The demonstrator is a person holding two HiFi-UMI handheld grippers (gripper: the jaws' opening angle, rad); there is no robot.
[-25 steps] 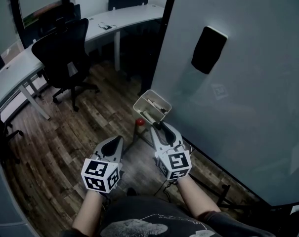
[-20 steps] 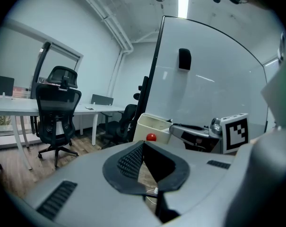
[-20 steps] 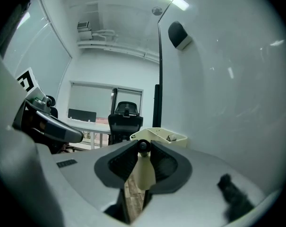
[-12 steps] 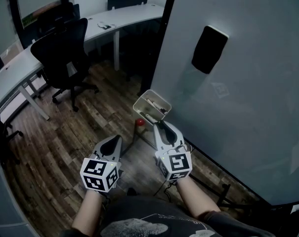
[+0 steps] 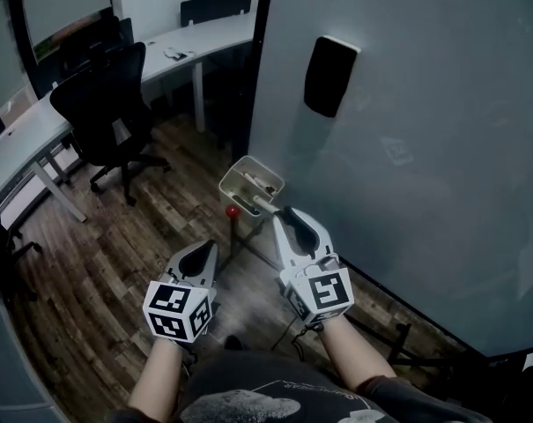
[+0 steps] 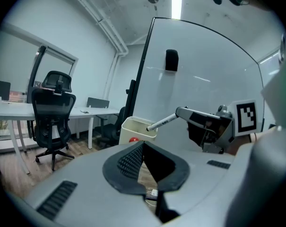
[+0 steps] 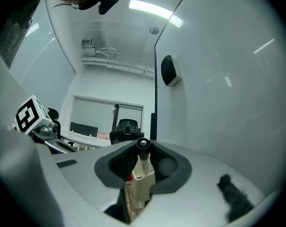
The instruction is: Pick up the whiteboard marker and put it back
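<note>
– Where is the slim pale whiteboard marker [image 6: 164, 121]?
– Clamped in the right gripper [image 5: 288, 214], whose jaws have just been closing on it; its far end sits at the rim of the white plastic tray [image 5: 235, 173] on the pale whiteboard [image 5: 425, 148].
– And the left gripper [image 5: 204, 249]?
– Jaws pressed together with nothing between them; it hovers beside the right one.
</note>
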